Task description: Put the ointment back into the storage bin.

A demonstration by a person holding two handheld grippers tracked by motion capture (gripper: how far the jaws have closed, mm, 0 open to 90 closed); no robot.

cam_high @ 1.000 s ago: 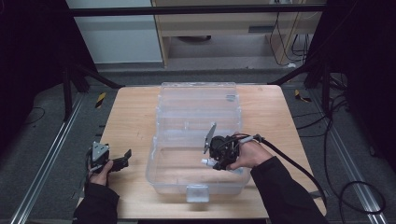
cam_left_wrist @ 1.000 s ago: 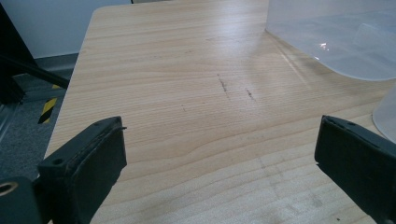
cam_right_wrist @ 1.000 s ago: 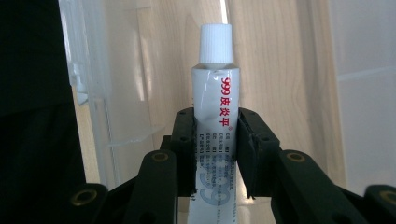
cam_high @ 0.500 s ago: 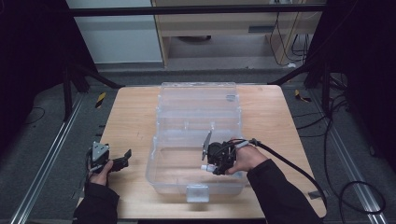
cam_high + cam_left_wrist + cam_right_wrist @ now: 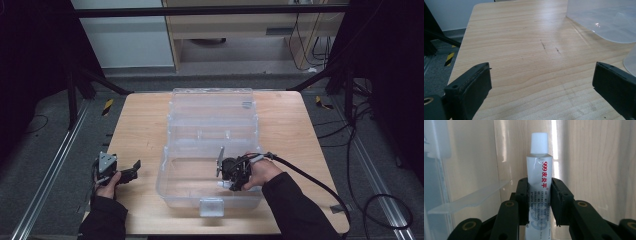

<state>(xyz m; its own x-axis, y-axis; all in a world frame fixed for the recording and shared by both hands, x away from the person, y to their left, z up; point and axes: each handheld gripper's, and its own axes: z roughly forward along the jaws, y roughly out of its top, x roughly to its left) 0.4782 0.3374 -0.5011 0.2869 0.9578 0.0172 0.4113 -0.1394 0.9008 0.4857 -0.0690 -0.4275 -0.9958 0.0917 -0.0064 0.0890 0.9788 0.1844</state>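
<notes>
The clear plastic box point(image 5: 210, 150) is sitting open in the middle of the wooden table point(image 5: 140, 120), its lid lying flat on the far side of it, and everything else is being placed around that box. The right gripper point(image 5: 231, 176) is reaching down into the near half of the box with its jaws pointing toward the floor of it. It is squeezing a small white tube point(image 5: 539, 177) across the tube's middle, the two black jaws pressing on either flat side, so the capped end is sticking out past the jaw tips toward the box bottom. Holding it mid-body like this is probably keeping the tube from swinging while it is being lowered or lifted; which of the two is happening I cannot tell. The tube seems to be hanging just above the box floor, beside a low clear divider, though contact is hard to judge.

The left gripper point(image 5: 116, 172) is waiting on the table to the left of the box, well apart from it. Its jaws are spread wide with nothing between them but bare wood, likely parked out of the way
</notes>
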